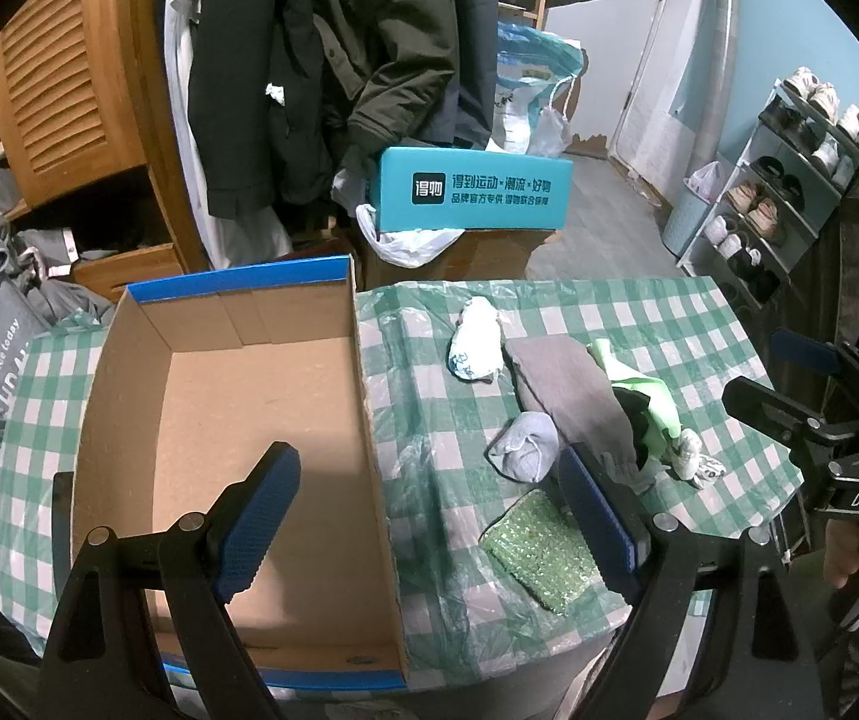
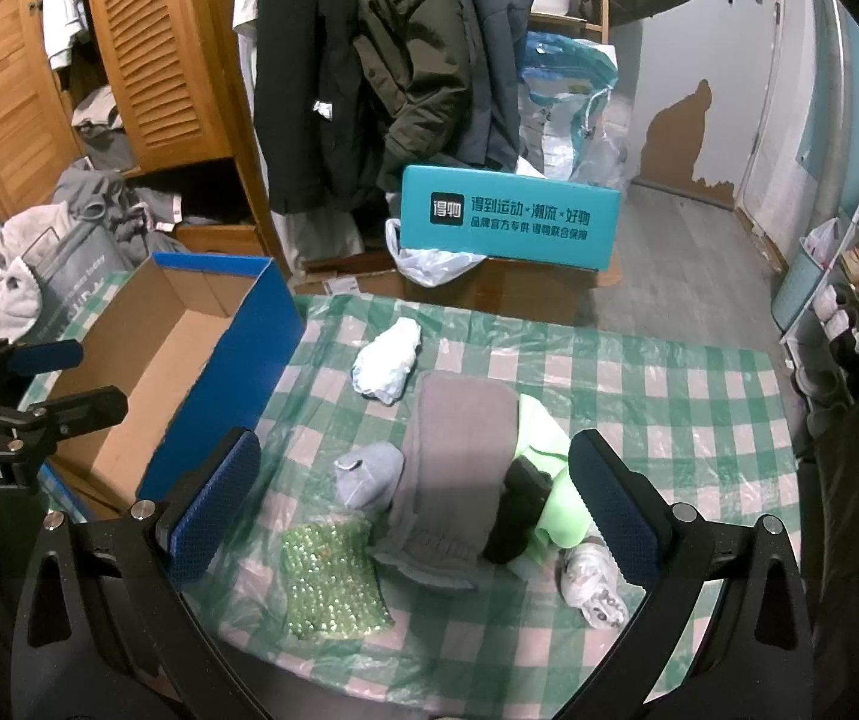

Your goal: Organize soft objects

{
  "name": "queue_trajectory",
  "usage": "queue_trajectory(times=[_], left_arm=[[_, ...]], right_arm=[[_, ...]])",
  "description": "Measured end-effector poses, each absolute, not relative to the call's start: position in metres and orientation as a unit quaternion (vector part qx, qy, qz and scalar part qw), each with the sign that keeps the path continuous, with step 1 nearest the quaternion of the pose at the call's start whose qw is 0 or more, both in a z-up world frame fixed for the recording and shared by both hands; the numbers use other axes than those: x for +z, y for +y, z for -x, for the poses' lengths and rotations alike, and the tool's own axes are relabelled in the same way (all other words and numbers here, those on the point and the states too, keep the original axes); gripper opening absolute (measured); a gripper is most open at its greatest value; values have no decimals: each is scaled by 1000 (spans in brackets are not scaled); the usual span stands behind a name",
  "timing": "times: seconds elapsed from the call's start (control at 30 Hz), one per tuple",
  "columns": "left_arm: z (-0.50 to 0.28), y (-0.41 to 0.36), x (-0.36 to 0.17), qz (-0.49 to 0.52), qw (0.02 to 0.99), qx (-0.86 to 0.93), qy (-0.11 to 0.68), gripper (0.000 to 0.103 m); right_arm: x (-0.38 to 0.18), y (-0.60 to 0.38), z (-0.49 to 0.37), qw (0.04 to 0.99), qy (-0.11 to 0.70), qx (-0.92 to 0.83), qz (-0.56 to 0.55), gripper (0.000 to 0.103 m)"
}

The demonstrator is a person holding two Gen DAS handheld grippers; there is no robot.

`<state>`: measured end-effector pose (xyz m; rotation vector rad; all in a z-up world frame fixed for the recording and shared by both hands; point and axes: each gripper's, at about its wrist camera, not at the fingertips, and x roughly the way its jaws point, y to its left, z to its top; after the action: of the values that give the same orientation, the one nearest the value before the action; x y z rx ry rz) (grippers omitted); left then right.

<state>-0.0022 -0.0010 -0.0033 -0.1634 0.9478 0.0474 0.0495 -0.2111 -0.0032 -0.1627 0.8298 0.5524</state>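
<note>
Several crumpled fabrics (image 2: 459, 468), cardboard box (image 2: 147, 354)

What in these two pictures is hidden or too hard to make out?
- Black item: right wrist view, mostly tucked between the grey cloth and the light green cloth; what it is cannot be told.
- Near inside corner of the cardboard box: left wrist view, covered by the left gripper frame.
- Shoes on the rack: too small and warped at the edge for detail.
- Right gripper: only its fingers show.
</note>
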Motion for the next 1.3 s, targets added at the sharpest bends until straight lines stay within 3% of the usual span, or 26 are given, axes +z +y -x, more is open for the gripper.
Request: queue_trajectory(times=[1.3], left_arm=[[4, -19, -12, 69, 879, 14, 471, 89]], right_arm=[[-8, -231, -53, 874, 403, 259, 74, 102]])
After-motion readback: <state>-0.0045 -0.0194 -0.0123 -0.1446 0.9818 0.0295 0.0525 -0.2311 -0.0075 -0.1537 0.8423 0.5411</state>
